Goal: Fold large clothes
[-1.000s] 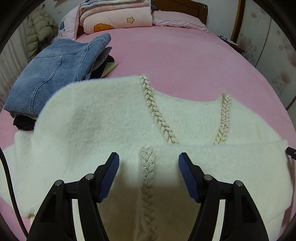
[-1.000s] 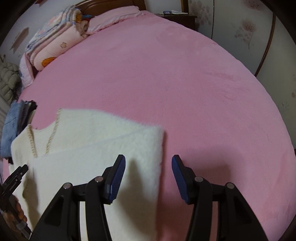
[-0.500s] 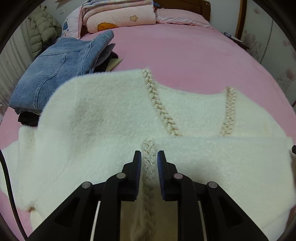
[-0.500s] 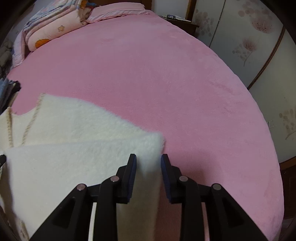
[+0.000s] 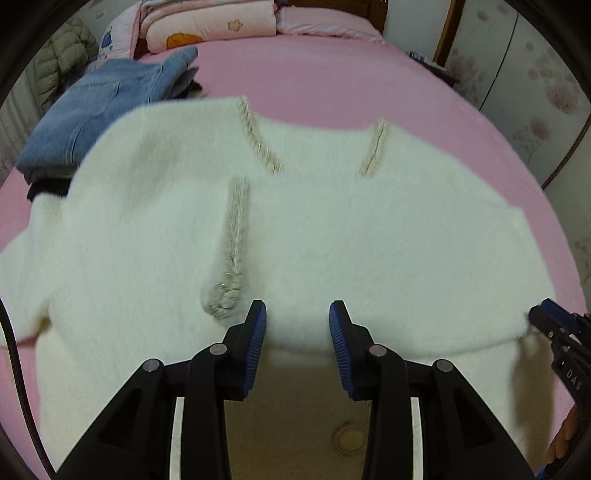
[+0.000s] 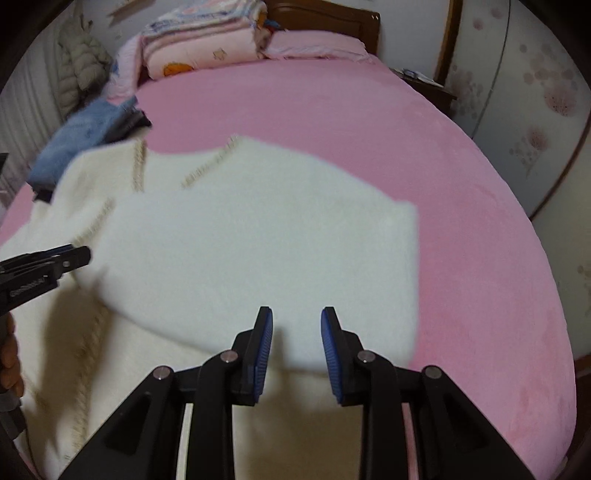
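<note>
A white fluffy cardigan (image 5: 332, 240) with braided trim lies on the pink bed, its near layer raised and casting a shadow on the layer below. My left gripper (image 5: 297, 325) has its jaws opening. The layer's edge runs between the pads without being pinched, and the bunched braid end (image 5: 221, 299) sits just left of them. In the right wrist view the cardigan (image 6: 258, 240) fills the middle, and my right gripper (image 6: 296, 332) is shut on the near edge of the raised layer. It also shows at the right edge as the right gripper (image 5: 546, 317).
Folded blue jeans (image 5: 103, 103) on dark clothes lie at the far left of the bed (image 5: 332, 85). Folded pink quilts (image 5: 207, 26) and a pillow lie at the headboard. A puffer jacket (image 6: 77, 62) hangs at the left, a nightstand (image 6: 424, 85) and wardrobe doors stand at the right.
Both grippers shut on the cardigan's folded layer, the left on the braid. Since then both moved sideways and the layer rose. The left jaws spread again and the braid slipped out to their left.
</note>
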Tool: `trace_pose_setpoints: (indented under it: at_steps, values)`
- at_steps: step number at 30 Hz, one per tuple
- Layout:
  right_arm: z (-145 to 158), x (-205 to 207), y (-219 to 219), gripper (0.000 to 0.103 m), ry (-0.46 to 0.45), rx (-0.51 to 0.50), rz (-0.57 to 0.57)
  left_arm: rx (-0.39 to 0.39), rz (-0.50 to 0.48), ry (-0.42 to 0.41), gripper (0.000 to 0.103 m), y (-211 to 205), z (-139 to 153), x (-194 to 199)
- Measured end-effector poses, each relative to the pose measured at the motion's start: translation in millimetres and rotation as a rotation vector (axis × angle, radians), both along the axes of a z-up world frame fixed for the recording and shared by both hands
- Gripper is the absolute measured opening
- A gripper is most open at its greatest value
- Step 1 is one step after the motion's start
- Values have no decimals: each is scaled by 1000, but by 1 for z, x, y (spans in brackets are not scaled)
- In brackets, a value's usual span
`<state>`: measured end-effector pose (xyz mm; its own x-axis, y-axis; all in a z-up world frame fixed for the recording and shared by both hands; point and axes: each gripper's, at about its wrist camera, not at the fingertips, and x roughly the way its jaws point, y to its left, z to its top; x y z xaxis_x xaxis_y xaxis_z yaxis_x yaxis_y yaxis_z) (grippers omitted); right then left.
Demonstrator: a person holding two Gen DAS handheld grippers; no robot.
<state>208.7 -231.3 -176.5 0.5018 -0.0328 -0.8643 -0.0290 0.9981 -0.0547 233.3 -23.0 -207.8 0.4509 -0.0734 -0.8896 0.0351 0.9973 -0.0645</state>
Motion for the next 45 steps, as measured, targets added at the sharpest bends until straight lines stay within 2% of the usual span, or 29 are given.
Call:
trace_pose_setpoints:
  at_steps: [3, 6, 12, 16, 21, 23, 28, 29, 31, 34, 40, 43, 45]
  values:
    - [-20, -5, -23, 23, 18, -51, -60, 37, -11, -42, 34, -1, -6, -8]
    - [-21, -13, -37, 23, 61, -4, -116, 53, 1, -48, 34, -1, -2, -12]
    - [12, -38, -23, 23, 57, 13, -118, 9, -3, -76, 38, -1, 32, -27]
    - [37, -54, -9, 23, 46, 60, -121, 17, -17, -130, 69, -4, 65, -50]
    - [65, -78, 14, 26, 26, 122, -98, 8, -44, -170, 74, -4, 107, -83]
    - [76, -85, 21, 26, 16, 132, -94, 14, -44, -176, 78, -3, 122, -96]
    - [109, -108, 41, 26, -38, 169, -66, 44, -55, -220, 80, 3, 165, -138]
    - [114, -111, 45, 26, -48, 169, -61, 52, -57, -232, 81, 5, 171, -145]
    - [124, -117, 53, 26, -66, 172, -50, 56, -57, -252, 92, 12, 186, -159]
    - [140, -126, 63, 26, -95, 181, -30, 35, -44, -282, 94, 25, 205, -175]
    - [169, -135, 89, 26, -143, 186, 7, -3, -83, -323, 96, 46, 233, -195]
    - [179, -137, 101, 27, -150, 201, 26, 18, -103, -352, 96, 54, 242, -205]
    - [185, -136, 114, 27, -155, 215, 43, 43, -82, -366, 96, 62, 247, -211]
